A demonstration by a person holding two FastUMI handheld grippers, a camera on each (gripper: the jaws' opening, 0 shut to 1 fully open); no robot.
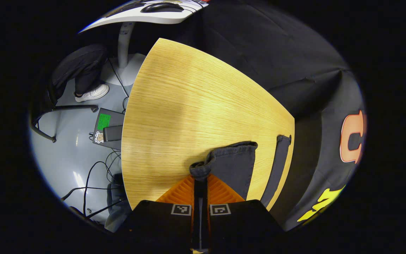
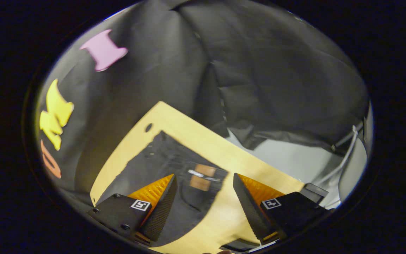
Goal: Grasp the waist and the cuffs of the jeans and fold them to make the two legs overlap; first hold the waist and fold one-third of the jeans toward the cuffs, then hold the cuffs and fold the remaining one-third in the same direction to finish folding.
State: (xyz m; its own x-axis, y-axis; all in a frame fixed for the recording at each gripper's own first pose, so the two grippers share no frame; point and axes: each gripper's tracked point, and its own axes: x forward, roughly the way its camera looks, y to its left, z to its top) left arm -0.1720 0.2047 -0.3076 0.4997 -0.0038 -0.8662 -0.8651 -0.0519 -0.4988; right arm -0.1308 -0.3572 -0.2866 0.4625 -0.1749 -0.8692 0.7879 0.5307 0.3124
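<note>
Left gripper view, bottom centre: the left gripper (image 1: 200,176) is clamped on a jeans cuff (image 1: 203,168) over the wooden table (image 1: 189,106). Right gripper view: the right gripper (image 2: 203,192) hangs spread above the jeans waist (image 2: 185,169); it should probably close on the waistband edge.

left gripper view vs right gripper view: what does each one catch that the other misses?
Left gripper view: left gripper pinching a bunched jeans cuff, plus a person's shoe, a laptop and cables on the floor. Right gripper view: right gripper open above the waist end, where a leather patch shows. Both: the dark jeans on the wooden table.
</note>
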